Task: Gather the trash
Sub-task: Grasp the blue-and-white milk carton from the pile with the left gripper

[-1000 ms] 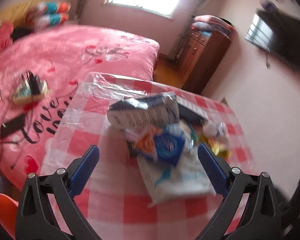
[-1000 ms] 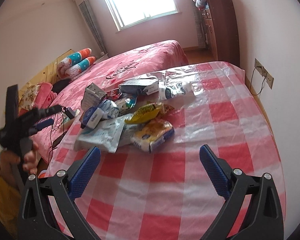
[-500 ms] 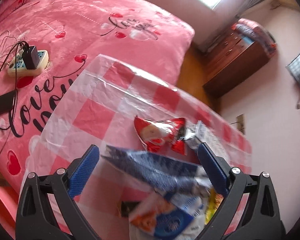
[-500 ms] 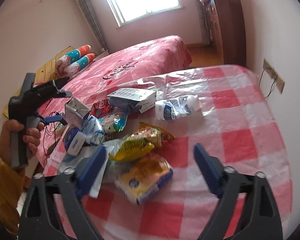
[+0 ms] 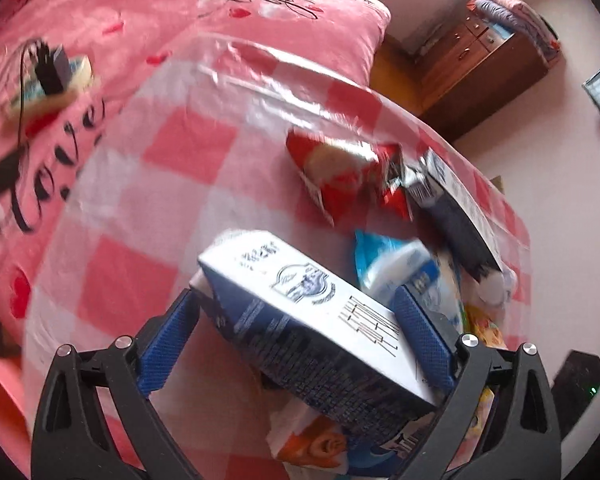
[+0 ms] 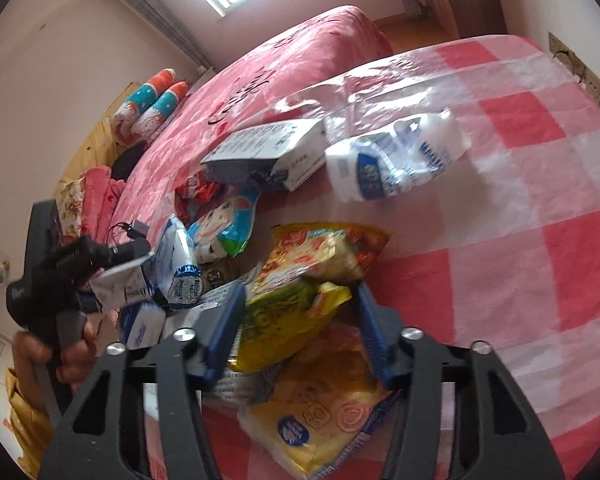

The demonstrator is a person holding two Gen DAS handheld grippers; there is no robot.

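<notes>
Trash lies piled on a table with a red-and-white checked cloth (image 6: 540,152). In the left wrist view my left gripper (image 5: 296,332) stands open around a blue-and-white carton (image 5: 312,320), its pads at either side of it. Beyond lie a red snack bag (image 5: 340,176), a blue-white packet (image 5: 400,268) and a dark box (image 5: 456,216). In the right wrist view my right gripper (image 6: 300,328) is partly closed around a yellow-green snack bag (image 6: 292,312); whether the pads press it is unclear. A yellow biscuit pack (image 6: 332,412) lies under it. The left gripper (image 6: 112,264) shows at the left.
A crumpled clear bottle (image 6: 396,160), a white-blue box (image 6: 268,152) and a cartoon packet (image 6: 224,228) lie farther back. A pink bed (image 5: 140,20) borders the table, with a power strip (image 5: 48,80) on it. A wooden cabinet (image 5: 480,64) stands by the wall.
Both grippers have dropped into the pile. The left one now straddles the blue-and-white carton. The right one has narrowed around the yellow-green bag.
</notes>
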